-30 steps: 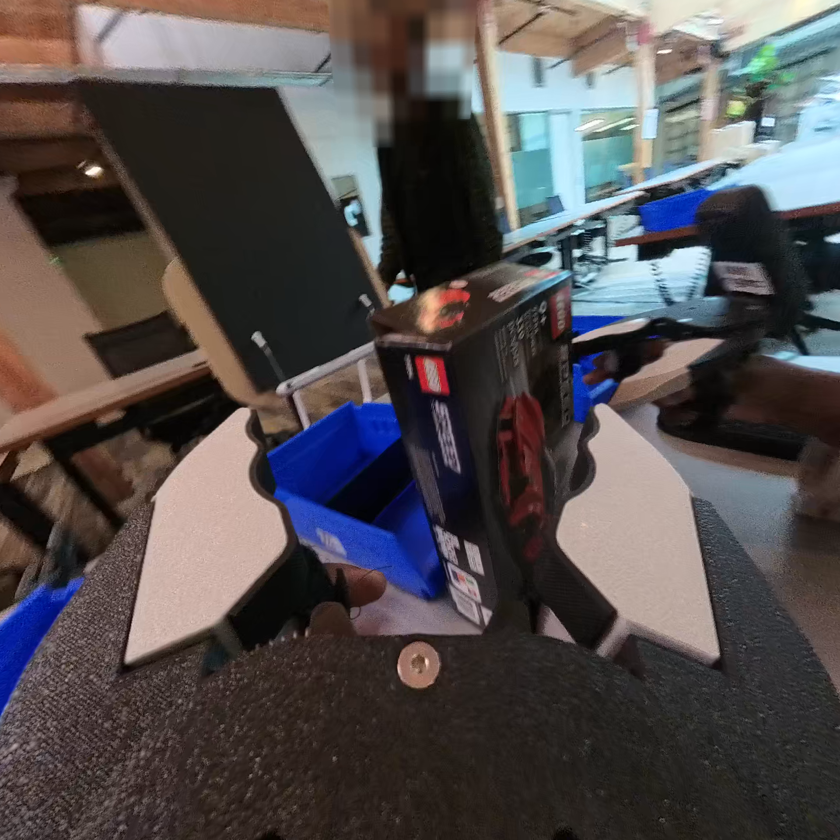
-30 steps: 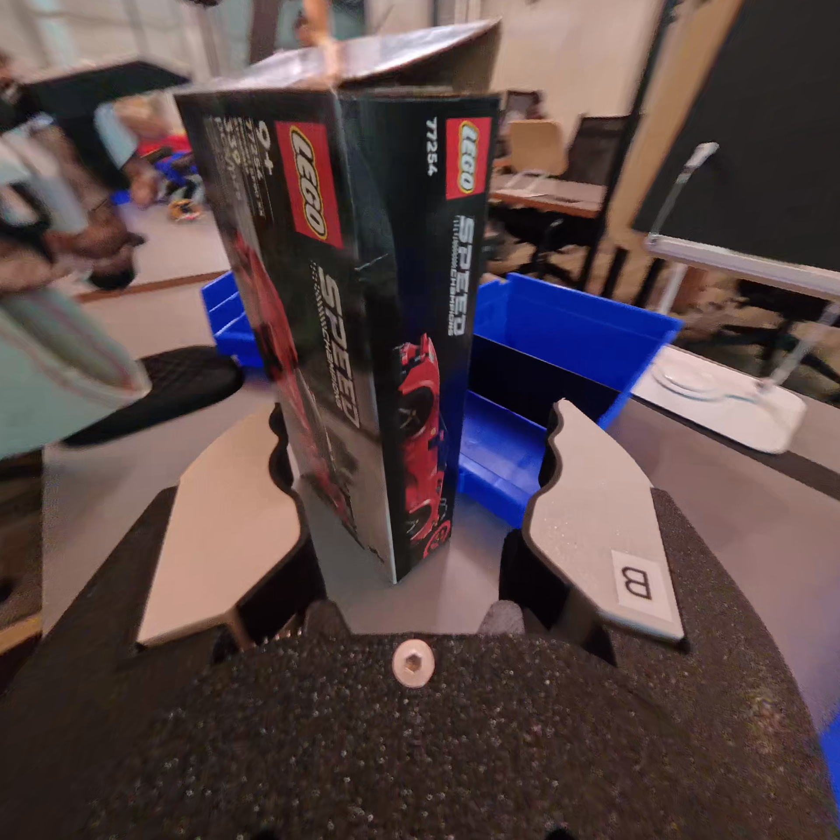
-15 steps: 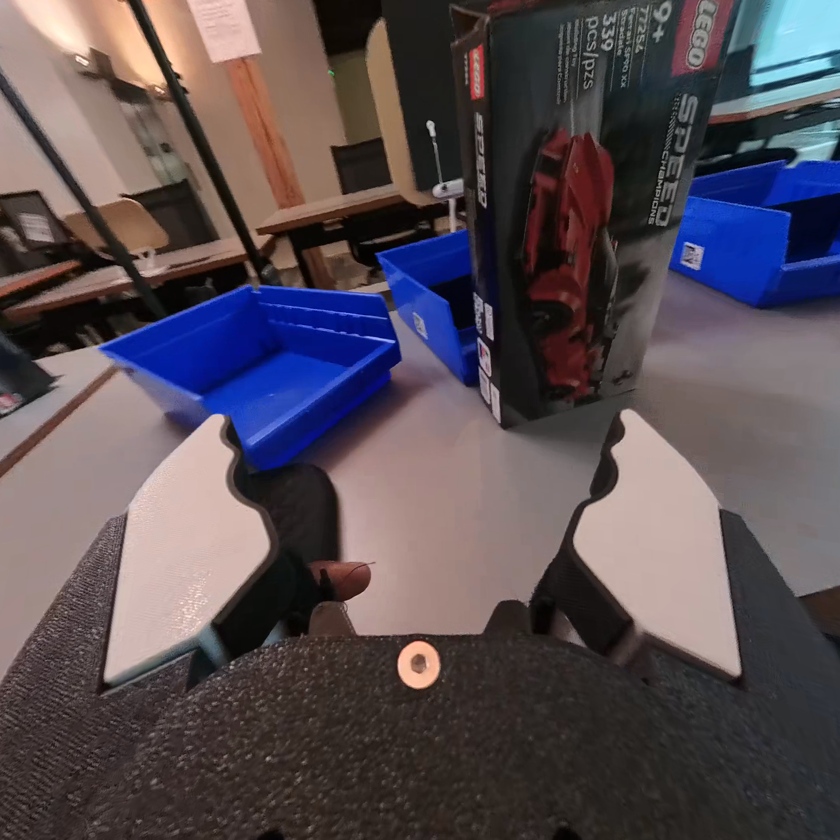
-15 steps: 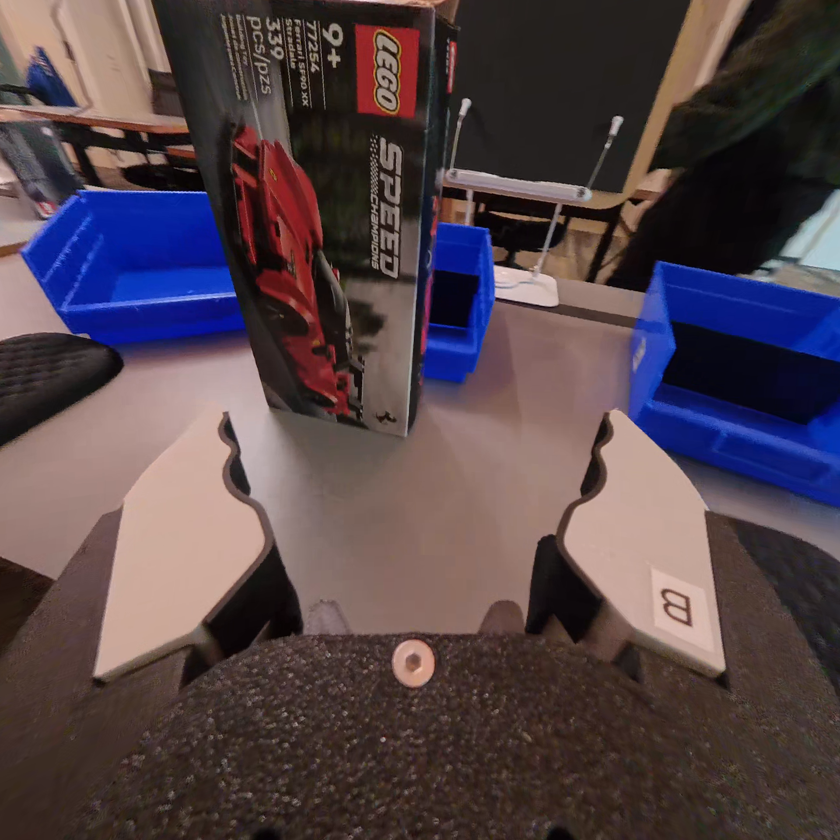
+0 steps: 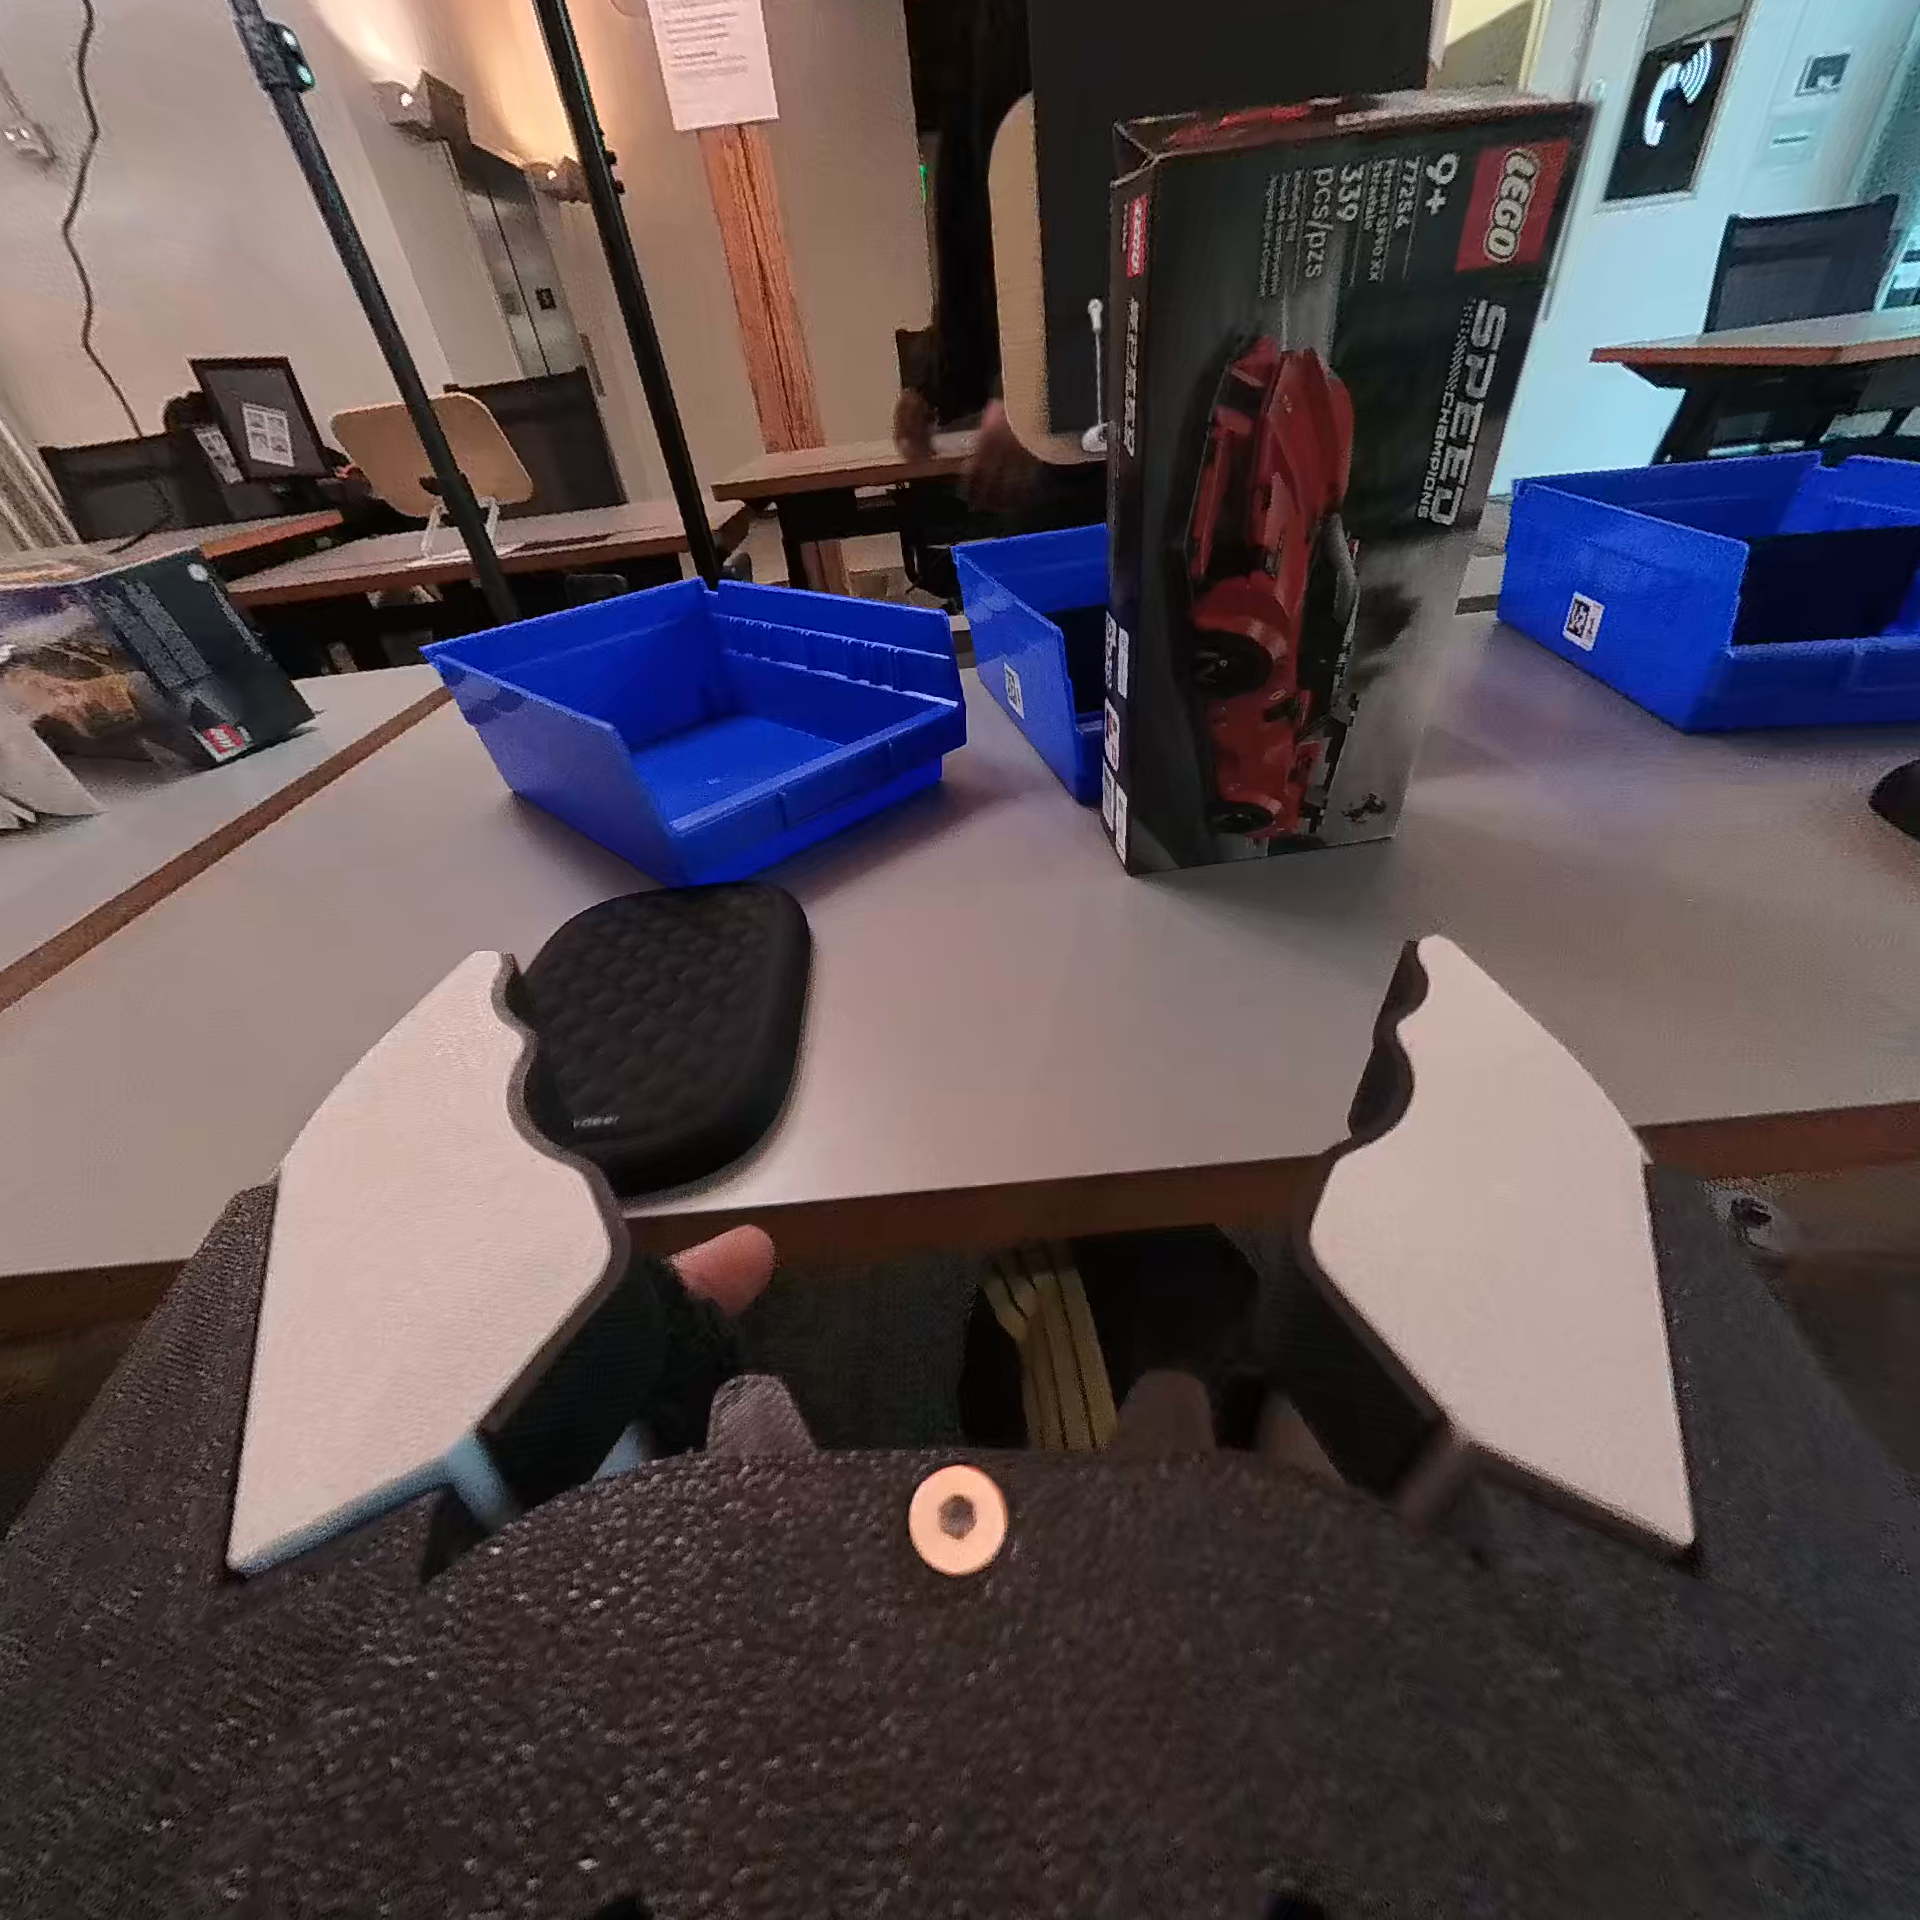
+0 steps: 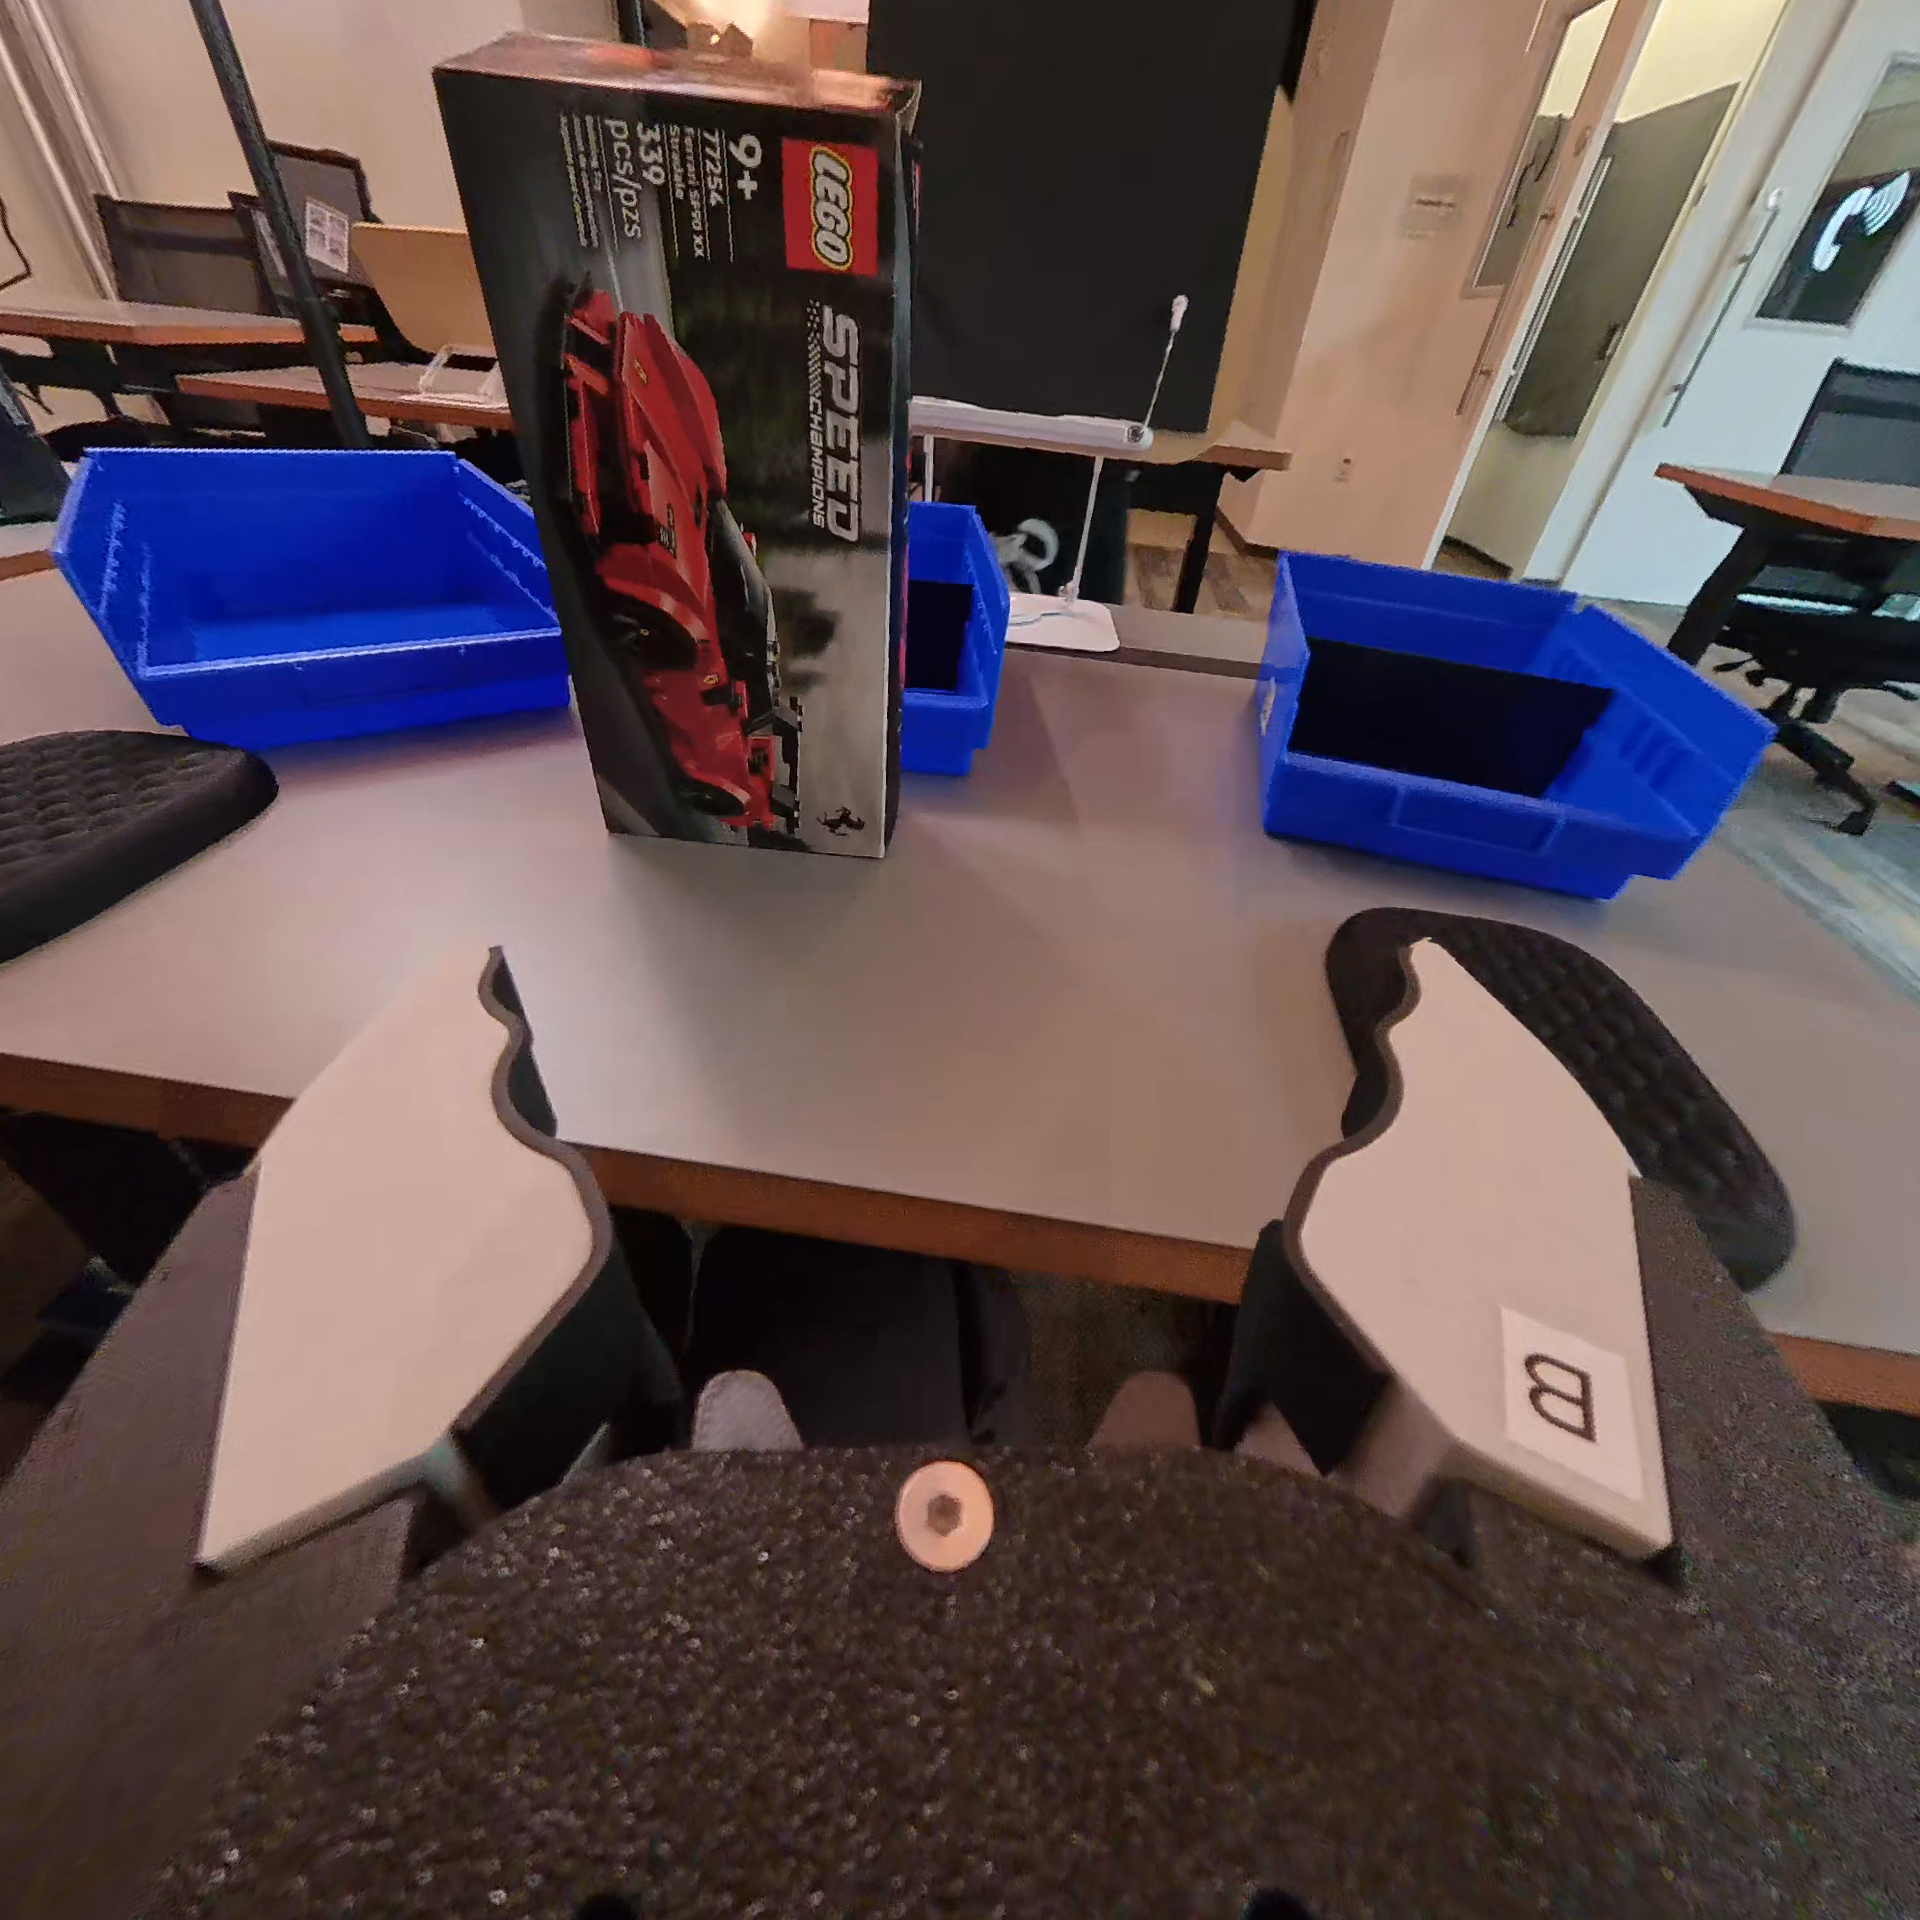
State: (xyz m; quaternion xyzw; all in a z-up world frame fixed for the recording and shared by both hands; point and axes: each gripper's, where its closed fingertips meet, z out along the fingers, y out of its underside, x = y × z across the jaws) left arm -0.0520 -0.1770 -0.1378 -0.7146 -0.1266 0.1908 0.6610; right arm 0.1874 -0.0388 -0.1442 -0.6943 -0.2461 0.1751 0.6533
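Note:
A tall black toy box (image 5: 1309,499) with a red car picture stands upright on the grey table (image 5: 1039,1018); it also shows in the right wrist view (image 6: 717,468). My left gripper (image 5: 961,977) is open and empty, held back at the table's near edge, apart from the box. My right gripper (image 6: 956,977) is open and empty, also over the near edge, with the box ahead of it. A black padded rest (image 5: 665,1029) lies by the left gripper's left finger. Another black rest (image 6: 1621,1060) lies behind the right gripper's right finger.
Blue bins stand on the table: one at left (image 5: 707,717), one behind the box (image 5: 1029,644), one at right (image 5: 1704,592); they also show in the right wrist view (image 6: 301,603) (image 6: 1475,727). Another boxed set (image 5: 125,665) lies far left. A tripod pole (image 5: 416,343) rises behind. From my right tips it is roughly 30 centimetres to the black rest (image 6: 1621,1060); from my left, 50 centimetres.
Both grippers have pulled back from the box, which stood between their fingers a second ago. The box now stands alone farther off on the table.

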